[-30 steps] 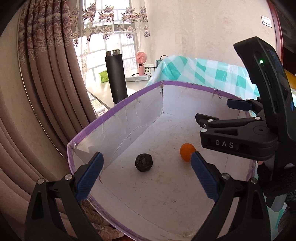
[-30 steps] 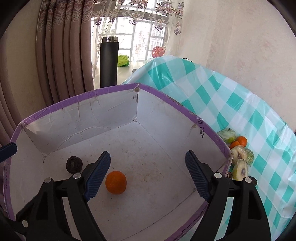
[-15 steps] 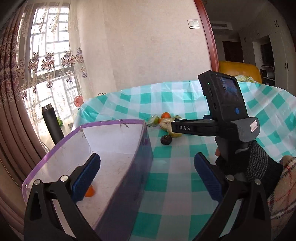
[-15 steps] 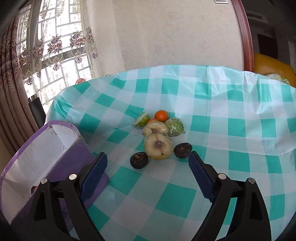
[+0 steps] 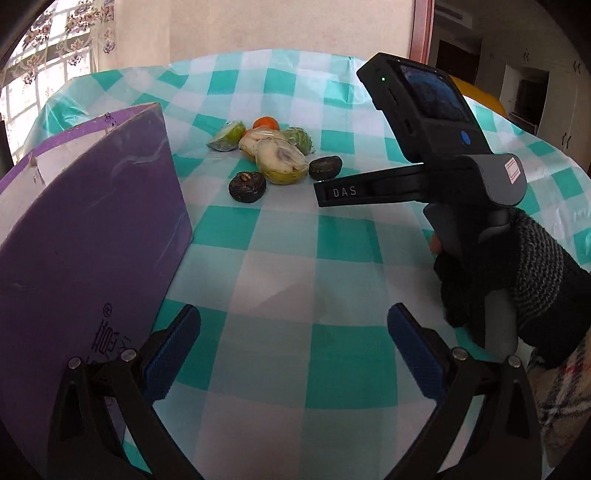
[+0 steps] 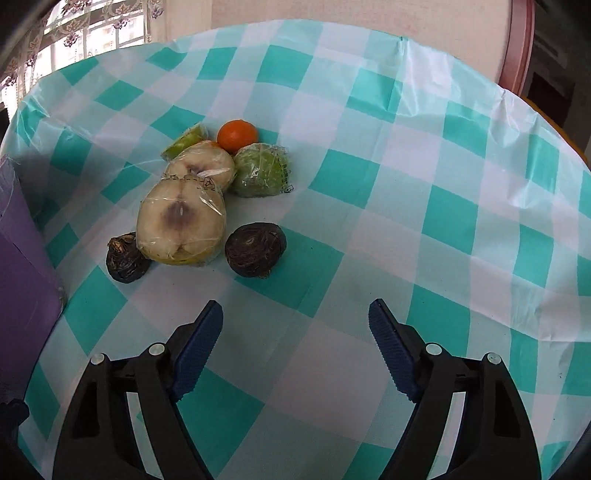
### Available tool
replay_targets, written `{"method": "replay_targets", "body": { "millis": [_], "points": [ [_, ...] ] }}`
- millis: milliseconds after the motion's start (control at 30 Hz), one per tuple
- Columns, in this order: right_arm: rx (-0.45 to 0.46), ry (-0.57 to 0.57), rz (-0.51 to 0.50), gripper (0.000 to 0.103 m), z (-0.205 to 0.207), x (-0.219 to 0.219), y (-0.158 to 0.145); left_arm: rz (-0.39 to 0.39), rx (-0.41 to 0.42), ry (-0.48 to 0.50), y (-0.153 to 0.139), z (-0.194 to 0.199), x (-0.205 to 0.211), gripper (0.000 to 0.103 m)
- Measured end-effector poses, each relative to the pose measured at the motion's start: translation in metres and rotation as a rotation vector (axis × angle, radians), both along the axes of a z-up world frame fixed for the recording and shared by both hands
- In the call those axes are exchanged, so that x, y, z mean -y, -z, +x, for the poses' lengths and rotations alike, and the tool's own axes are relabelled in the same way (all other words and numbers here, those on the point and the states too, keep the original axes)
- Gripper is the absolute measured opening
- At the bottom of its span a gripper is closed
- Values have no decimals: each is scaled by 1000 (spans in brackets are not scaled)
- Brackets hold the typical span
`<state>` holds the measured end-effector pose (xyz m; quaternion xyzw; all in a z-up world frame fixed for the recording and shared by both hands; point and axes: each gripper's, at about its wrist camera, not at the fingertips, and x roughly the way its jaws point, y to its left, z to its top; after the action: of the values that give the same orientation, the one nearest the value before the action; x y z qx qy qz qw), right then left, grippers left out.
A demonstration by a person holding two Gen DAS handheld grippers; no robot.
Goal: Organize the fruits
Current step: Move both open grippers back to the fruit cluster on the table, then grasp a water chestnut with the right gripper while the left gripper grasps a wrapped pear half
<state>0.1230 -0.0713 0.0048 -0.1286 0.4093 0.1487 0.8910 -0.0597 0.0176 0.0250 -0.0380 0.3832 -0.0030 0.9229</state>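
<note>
A cluster of fruit lies on the teal checked tablecloth: an orange, a wrapped green fruit, two wrapped cut pale halves, a green wedge and two dark round fruits. My right gripper hovers just short of the nearer dark fruit, its jaws closing with nothing between them. My left gripper stands wide open over bare cloth, beside the purple box. The same cluster shows farther off in the left wrist view.
The purple box wall stands at the left, close to the fruit. A gloved hand holds the right gripper's black body to the right of the left gripper. A window and wall lie beyond the table.
Both grippers swung right and down, away from the box interior with its orange and dark fruit, toward the fruit cluster on the cloth. The cluster now looms larger in the right wrist view.
</note>
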Motion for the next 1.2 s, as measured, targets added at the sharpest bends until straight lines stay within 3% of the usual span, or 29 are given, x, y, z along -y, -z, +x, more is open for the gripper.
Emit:
{"method": "replay_targets", "body": {
  "millis": [167,200,300,367,600,733,800,933,1100,1133,1200],
  "points": [
    [8,-35,-41,71,26,-23,1,20,-18,34,3,5,7,102],
    [6,-45,-36,66,29,-25,1,30,-18,38,3,7,9,102],
    [-22,-82,34,38,33,-21,0,58,-9,33,1,19,15,102],
    [-28,-32,66,38,34,-9,-2,65,-11,14,1,30,17,102],
    [-76,247,401,38,36,83,-3,93,8,-110,-4,75,18,102],
    [-71,292,453,38,23,105,-3,196,101,-175,-20,109,20,102],
    [-67,300,472,38,20,110,-2,244,75,-157,-23,138,23,102],
    [-63,283,491,38,17,112,-3,261,-43,-148,-16,186,21,102],
    [-66,268,496,38,17,111,-3,314,-157,-178,6,218,16,101],
    [-65,265,499,38,17,111,-4,315,-160,-181,9,220,14,99],
    [-63,257,504,38,17,111,-4,303,-139,-170,10,219,12,82]
  ]
}}
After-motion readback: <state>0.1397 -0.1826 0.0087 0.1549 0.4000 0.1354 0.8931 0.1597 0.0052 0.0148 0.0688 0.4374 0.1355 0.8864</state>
